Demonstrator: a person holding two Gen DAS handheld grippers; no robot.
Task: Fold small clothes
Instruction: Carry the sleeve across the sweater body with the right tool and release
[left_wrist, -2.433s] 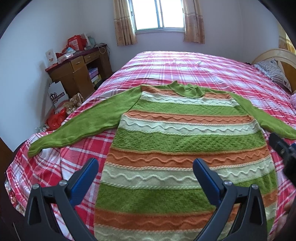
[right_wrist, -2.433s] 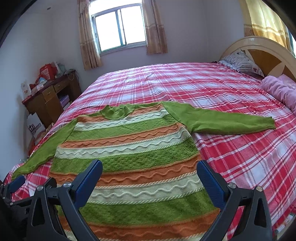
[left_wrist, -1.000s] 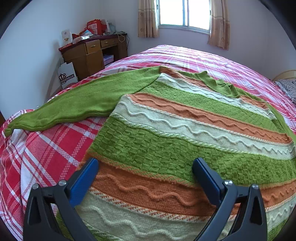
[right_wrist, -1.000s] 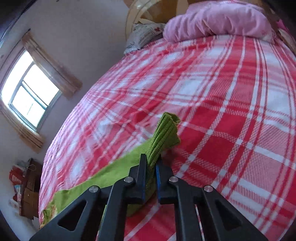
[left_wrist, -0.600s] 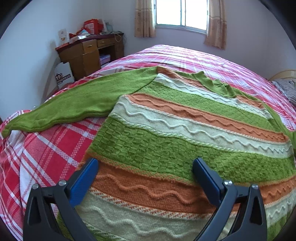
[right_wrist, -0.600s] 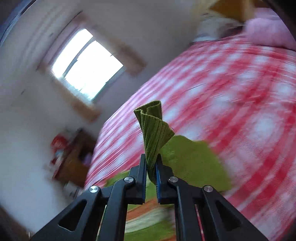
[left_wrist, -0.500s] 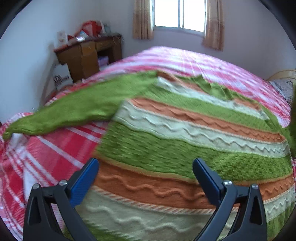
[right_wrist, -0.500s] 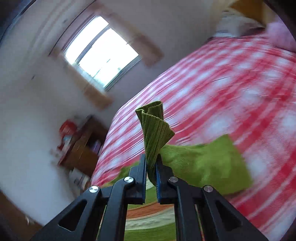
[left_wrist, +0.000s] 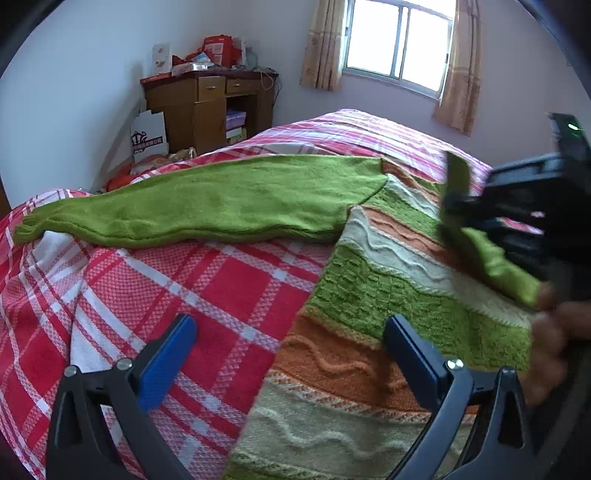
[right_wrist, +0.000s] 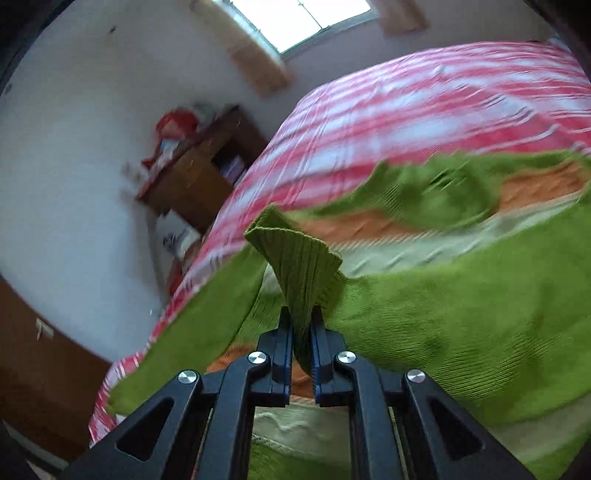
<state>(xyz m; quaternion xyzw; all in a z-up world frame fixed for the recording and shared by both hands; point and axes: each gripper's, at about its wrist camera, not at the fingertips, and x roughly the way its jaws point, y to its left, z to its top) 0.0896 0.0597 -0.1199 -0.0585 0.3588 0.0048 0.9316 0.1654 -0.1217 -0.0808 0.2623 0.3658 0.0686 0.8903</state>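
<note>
A wooden desk (left_wrist: 208, 107) stands by the wall beyond a bed spread with a red plaid cover (left_wrist: 207, 280). A green, orange and cream striped sweater (left_wrist: 369, 332) lies flat on it, one sleeve (left_wrist: 207, 203) stretched out toward the left. The left gripper (left_wrist: 291, 354) hovers with its blue pads wide apart over the sweater's edge, holding nothing. At right, the right gripper (right_wrist: 301, 332) is clamped on the other sleeve's cuff (right_wrist: 295, 266), lifted above the sweater's body.
</note>
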